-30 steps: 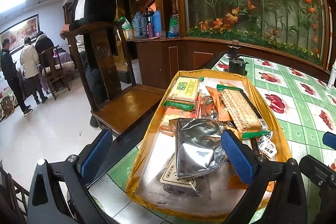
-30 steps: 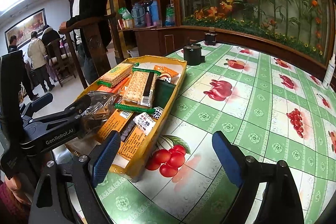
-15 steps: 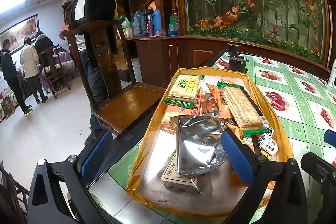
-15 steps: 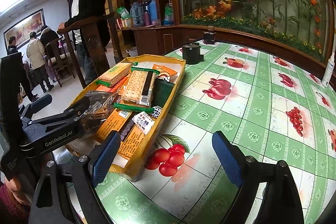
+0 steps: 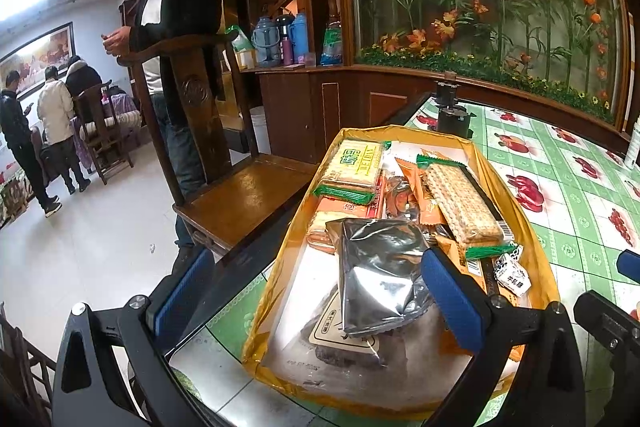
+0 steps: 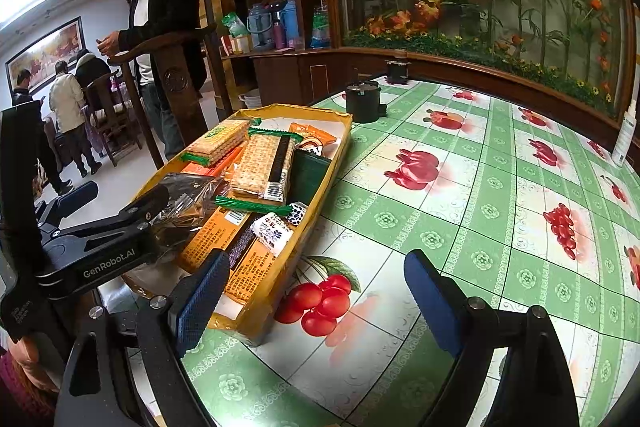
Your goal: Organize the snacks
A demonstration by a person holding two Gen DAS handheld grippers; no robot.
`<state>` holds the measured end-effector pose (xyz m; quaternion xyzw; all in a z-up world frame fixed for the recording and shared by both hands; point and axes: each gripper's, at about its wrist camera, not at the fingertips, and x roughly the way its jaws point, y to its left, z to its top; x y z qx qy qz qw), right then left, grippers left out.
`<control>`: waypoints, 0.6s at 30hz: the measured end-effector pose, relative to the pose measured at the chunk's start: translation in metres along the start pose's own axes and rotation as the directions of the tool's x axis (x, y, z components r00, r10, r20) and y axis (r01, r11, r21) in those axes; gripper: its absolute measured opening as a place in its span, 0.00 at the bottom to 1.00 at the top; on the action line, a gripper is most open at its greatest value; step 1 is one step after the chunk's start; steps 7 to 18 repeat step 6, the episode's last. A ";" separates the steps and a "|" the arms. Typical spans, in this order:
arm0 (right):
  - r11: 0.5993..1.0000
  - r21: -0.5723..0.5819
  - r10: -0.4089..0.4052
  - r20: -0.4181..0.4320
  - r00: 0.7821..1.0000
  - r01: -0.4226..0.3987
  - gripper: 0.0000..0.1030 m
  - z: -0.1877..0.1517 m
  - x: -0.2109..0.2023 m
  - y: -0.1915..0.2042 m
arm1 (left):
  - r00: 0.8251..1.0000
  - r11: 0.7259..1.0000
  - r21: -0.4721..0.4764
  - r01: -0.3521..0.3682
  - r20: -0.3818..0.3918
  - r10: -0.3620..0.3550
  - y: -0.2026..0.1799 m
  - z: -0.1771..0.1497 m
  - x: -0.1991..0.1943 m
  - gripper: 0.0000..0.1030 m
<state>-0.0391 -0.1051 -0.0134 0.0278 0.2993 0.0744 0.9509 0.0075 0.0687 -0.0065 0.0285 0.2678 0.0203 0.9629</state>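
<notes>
Though fingers [image 5: 450, 293] apart, silver packet [image 5: 380, 275] between.

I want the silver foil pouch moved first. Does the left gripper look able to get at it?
Probably yes: the silver foil pouch lies on top in the yellow tray, uncovered, ahead of the open left gripper.

Layout: yellow cardboard snack tray [image 6: 338, 151] on the green fruit-print tablecloth [image 6: 480, 187], at the table's left edge.

In the tray, a silver foil pouch [image 5: 380, 275] lies at the near end on top of other packets; behind it, a long clear-wrapped cracker pack [image 5: 460, 203] to the right and a green-ended biscuit pack [image 5: 356, 163] to the left. A small white wrapped sweet [image 6: 274, 231] sits against the right wall. A black lidded pot [image 6: 362, 101] stands just behind the tray. A dark wooden chair [image 5: 240, 195] is left of the table, a person in a black jacket [image 5: 176, 27] behind it.
</notes>
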 end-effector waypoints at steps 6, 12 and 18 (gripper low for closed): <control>1.000 0.000 -0.004 0.004 1.000 0.004 0.89 0.000 -0.001 -0.001 | 1.000 1.000 -0.026 -0.011 -0.010 0.011 0.006 -0.003 0.000 1.00; 1.000 0.000 -0.004 0.004 1.000 0.004 0.89 0.000 -0.001 -0.001 | 1.000 1.000 -0.026 -0.011 -0.010 0.011 0.006 -0.003 0.000 1.00; 1.000 0.000 -0.004 0.004 1.000 0.004 0.89 0.000 -0.001 -0.001 | 1.000 1.000 -0.026 -0.011 -0.010 0.011 0.006 -0.003 0.000 1.00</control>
